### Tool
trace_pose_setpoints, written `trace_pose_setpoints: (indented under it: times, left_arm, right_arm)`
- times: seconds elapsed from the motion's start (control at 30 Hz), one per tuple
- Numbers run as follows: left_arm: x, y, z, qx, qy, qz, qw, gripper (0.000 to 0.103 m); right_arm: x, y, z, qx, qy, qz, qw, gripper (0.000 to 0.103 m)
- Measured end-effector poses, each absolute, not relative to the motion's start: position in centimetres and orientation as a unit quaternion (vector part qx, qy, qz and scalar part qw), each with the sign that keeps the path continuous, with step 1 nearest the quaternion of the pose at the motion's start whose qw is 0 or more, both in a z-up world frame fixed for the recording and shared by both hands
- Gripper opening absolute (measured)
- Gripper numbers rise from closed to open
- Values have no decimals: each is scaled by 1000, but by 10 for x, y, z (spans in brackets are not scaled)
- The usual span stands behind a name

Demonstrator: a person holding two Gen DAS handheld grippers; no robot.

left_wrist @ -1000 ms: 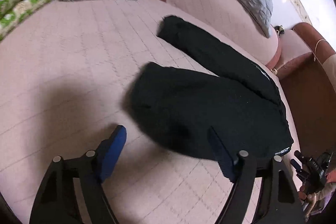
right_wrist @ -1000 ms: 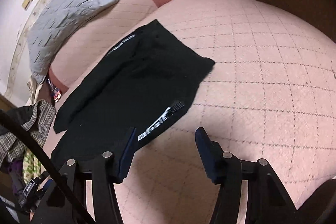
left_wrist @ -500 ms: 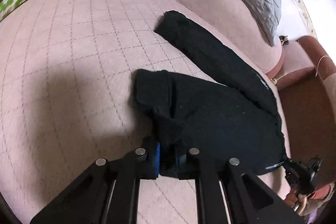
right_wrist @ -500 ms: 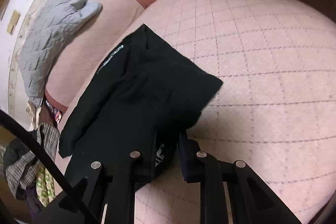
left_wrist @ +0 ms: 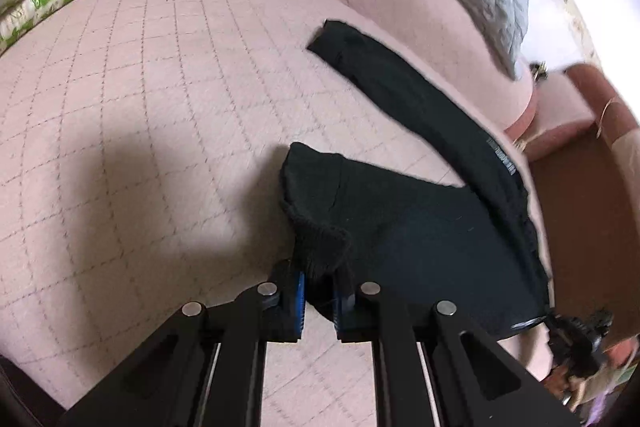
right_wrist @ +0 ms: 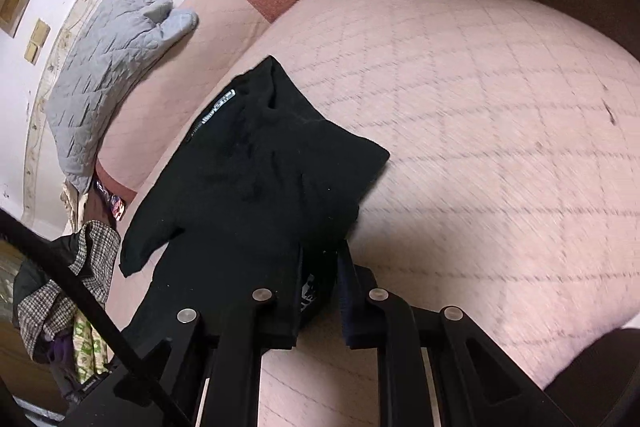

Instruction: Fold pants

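The black pants (left_wrist: 420, 227) lie spread on the pink quilted bed (left_wrist: 160, 107); the left gripper (left_wrist: 319, 289) and right gripper (right_wrist: 319, 291) each have jaws clamped on a near edge, likely to lift both corners evenly for 1 fold.

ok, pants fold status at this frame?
Done: both grasps are made. Left gripper is shut on the cuff of the near leg of the black pants; right gripper is shut on their waist end. In hand: near edge bunched, lifting. Left: no fold made; the far leg lies splayed out on the pink quilted bed.
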State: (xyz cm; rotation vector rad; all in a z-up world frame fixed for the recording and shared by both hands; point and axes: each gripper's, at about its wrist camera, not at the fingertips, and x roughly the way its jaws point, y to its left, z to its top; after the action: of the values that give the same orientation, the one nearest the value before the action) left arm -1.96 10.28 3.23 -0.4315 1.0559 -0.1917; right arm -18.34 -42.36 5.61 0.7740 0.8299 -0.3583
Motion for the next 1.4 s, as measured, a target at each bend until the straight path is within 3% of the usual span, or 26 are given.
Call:
trace_pose_setpoints:
  times: [0.2, 0.27, 0.33, 0.53, 0.67, 0.83, 1.03, 1.4]
  left_arm:
    - [-35, 110, 34, -173, 499, -77, 845, 22]
    - [-44, 117, 50, -150, 478, -65, 863, 29]
    - [-49, 122, 69, -125, 450, -55, 883, 44]
    - [-30, 119, 114, -97, 396, -62, 911, 71]
    - [4, 106, 126, -104, 399, -84, 907, 72]
    - [64, 85, 125, -105, 411, -109, 899, 72]
    - [150, 67, 89, -97, 456, -125, 876, 72]
    - [269, 59, 31, -122, 484, -155, 852, 72]
  right_arm:
    - [-200, -424, 66, 311, 388, -234, 836, 33]
    - [-204, -420, 84, 268, 372, -248, 853, 33]
    - [-207, -414, 107, 222, 352, -255, 873, 34]
    - [-187, -385, 154, 132, 303, -230, 915, 67]
    - [-151, -374, 166, 131, 283, -188, 931, 71]
    - [-81, -370, 157, 99, 321, -129, 933, 73]
    - [21, -379, 121, 85, 414, -47, 905, 73]
    - [168, -391, 78, 41, 476, 6, 878, 73]
